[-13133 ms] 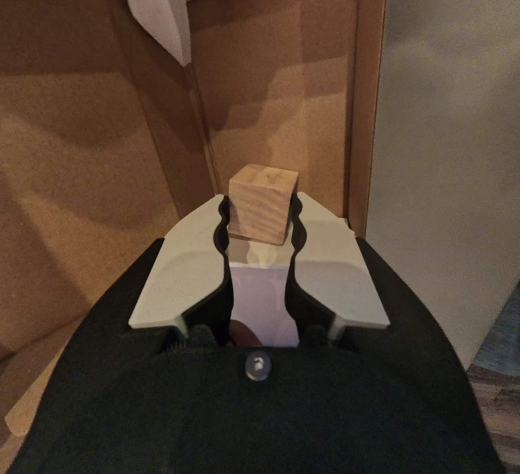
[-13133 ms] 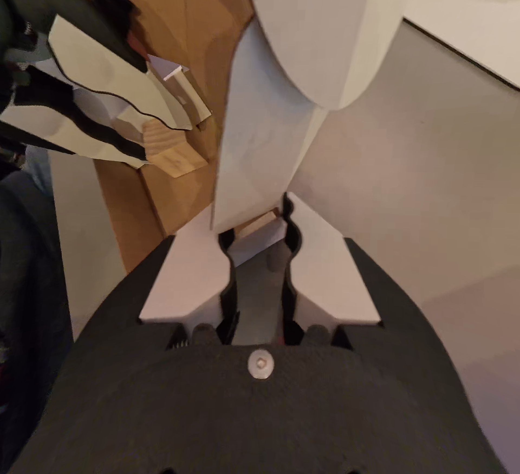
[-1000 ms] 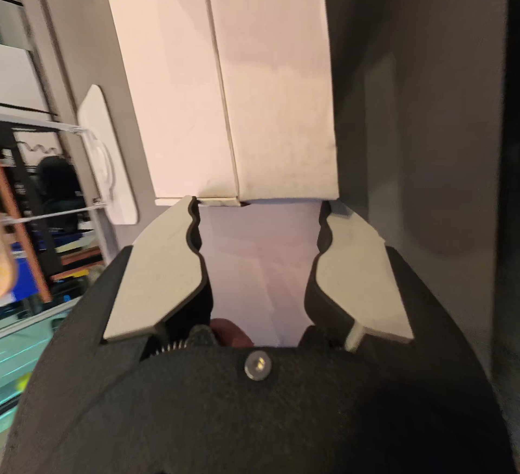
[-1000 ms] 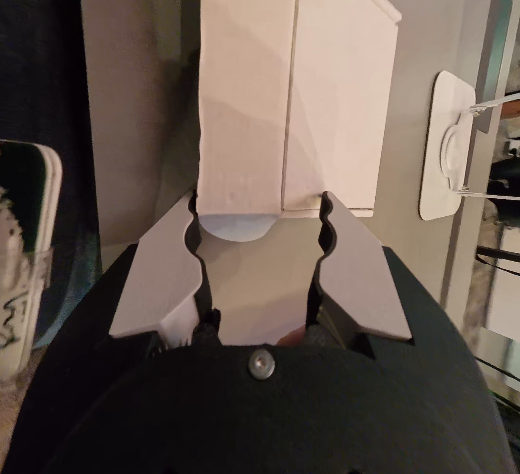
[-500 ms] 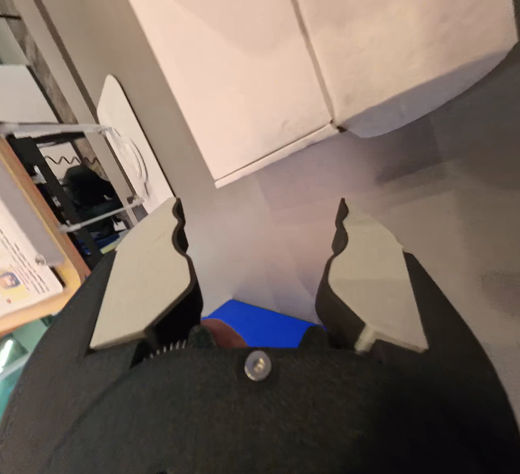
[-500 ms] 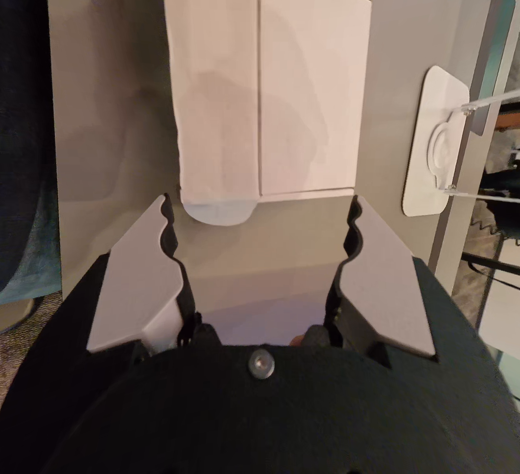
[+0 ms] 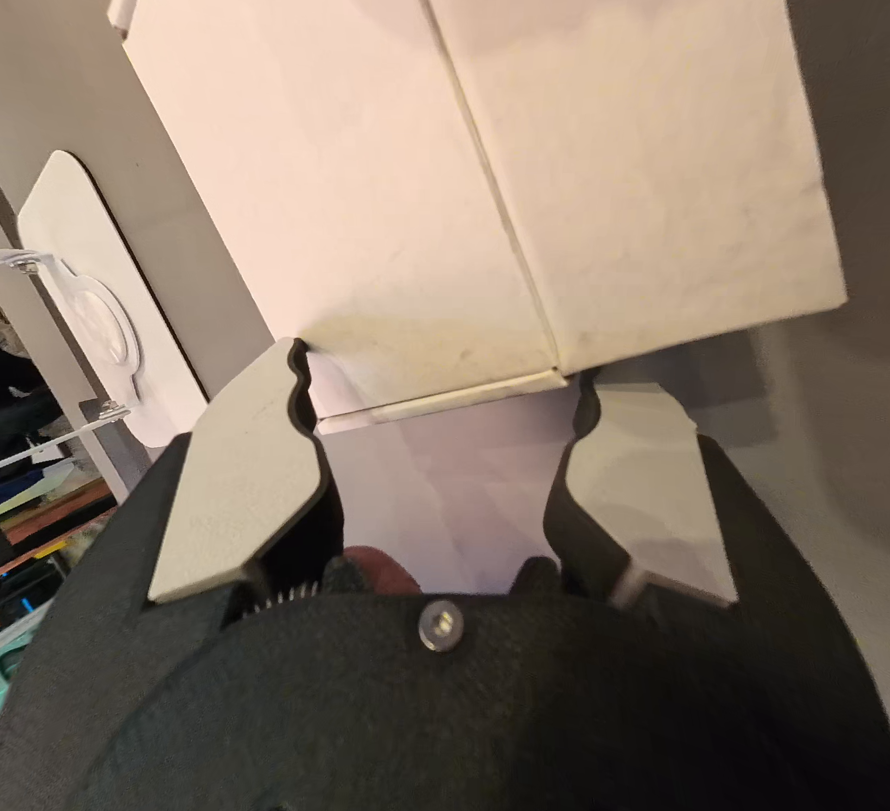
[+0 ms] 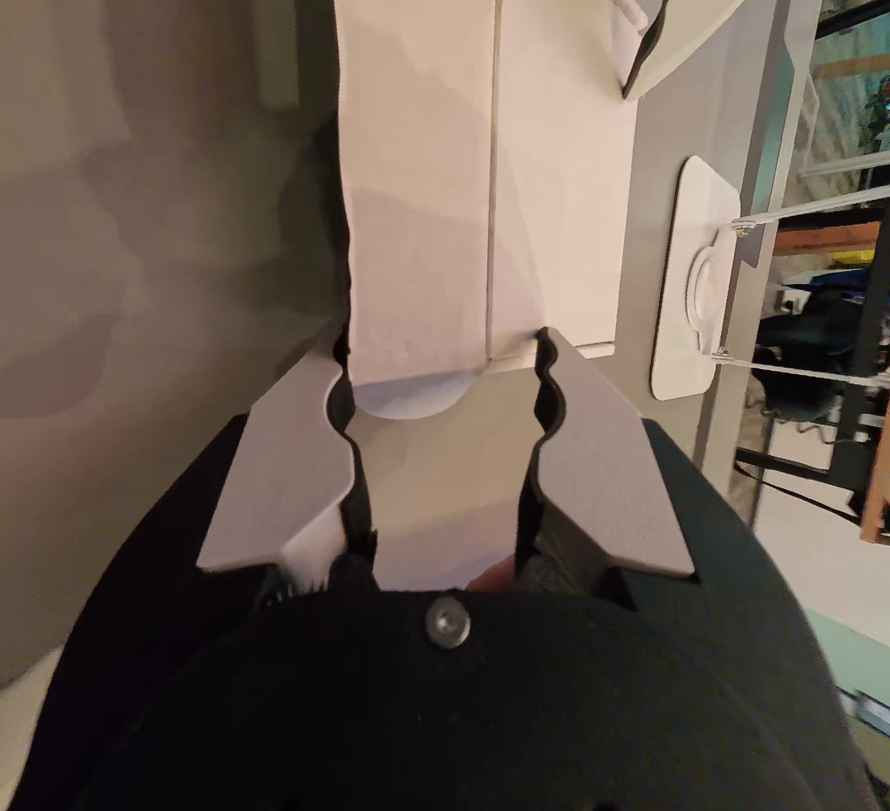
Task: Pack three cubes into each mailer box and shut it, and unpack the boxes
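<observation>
Now both hand-held grippers, left and right, sit spread and empty at opposite ends of the shut white mailer box on the grey worktop; closing evenly on its rounded tab should avoid tearing.

— What sort of place is this?
— A workshop or lab: a grey tabletop, a white plate fixed on it holding clear rods, and cluttered shelves behind.

right gripper agape at mailer box
</observation>
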`<state>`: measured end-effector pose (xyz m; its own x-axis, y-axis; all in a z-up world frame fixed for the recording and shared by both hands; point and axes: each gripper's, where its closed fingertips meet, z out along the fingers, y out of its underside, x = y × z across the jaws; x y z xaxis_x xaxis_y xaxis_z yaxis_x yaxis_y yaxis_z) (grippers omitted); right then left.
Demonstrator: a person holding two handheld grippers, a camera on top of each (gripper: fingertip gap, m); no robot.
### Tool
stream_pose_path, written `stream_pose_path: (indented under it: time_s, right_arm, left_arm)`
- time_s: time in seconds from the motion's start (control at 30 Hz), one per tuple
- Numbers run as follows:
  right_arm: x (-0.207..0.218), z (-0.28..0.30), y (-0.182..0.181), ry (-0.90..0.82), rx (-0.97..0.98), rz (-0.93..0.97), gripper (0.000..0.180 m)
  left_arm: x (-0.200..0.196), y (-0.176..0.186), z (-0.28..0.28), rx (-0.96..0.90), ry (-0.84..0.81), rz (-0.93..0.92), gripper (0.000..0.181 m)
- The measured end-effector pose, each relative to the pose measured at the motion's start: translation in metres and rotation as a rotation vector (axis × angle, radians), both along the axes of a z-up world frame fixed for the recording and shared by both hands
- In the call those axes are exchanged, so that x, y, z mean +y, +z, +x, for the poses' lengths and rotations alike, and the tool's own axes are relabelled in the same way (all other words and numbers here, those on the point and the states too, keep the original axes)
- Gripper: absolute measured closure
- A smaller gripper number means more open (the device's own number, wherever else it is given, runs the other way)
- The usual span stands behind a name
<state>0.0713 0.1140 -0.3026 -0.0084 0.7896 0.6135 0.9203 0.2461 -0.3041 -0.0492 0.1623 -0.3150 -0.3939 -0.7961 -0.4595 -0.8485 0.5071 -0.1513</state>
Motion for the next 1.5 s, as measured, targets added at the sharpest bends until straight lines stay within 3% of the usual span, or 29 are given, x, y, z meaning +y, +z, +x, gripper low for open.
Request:
stream_pose_path:
  time_s: [0.3, 0.4, 0.5, 0.63, 0.7, 0.93, 1.5]
  right_arm:
    - [0.009, -0.001, 0.020, -0.022, 0.082, -0.034, 0.121]
    - [0.009, -0.001, 0.007, -0.003, -0.009, -0.035, 0.093]
    - [0.013, 0.005, -0.003, 0.006, -0.066, 0.008, 0.090]
    - [0.019, 0.018, -0.002, -0.034, -0.065, 0.013, 0.091]
    - [0.023, 0.023, 0.000, -0.057, -0.060, 0.014, 0.093]
    - [0.024, 0.013, -0.002, -0.033, -0.021, -0.019, 0.102]
    - [0.028, 0.015, 0.003, -0.071, 0.060, -0.026, 0.112]
  left_arm:
    - [0.004, 0.007, 0.002, -0.028, 0.028, -0.172, 0.075]
    - [0.004, 0.013, 0.014, -0.131, 0.012, -0.197, 0.106]
    - [0.008, 0.012, 0.015, -0.132, -0.005, -0.138, 0.109]
    - [0.003, 0.012, 0.013, -0.123, 0.015, -0.180, 0.099]
    - [0.006, 0.010, 0.006, -0.085, 0.083, -0.218, 0.083]
    - [0.019, -0.013, 0.004, -0.027, 0.182, -0.182, 0.056]
    - [0.008, -0.010, 0.014, -0.092, 0.215, -0.364, 0.056]
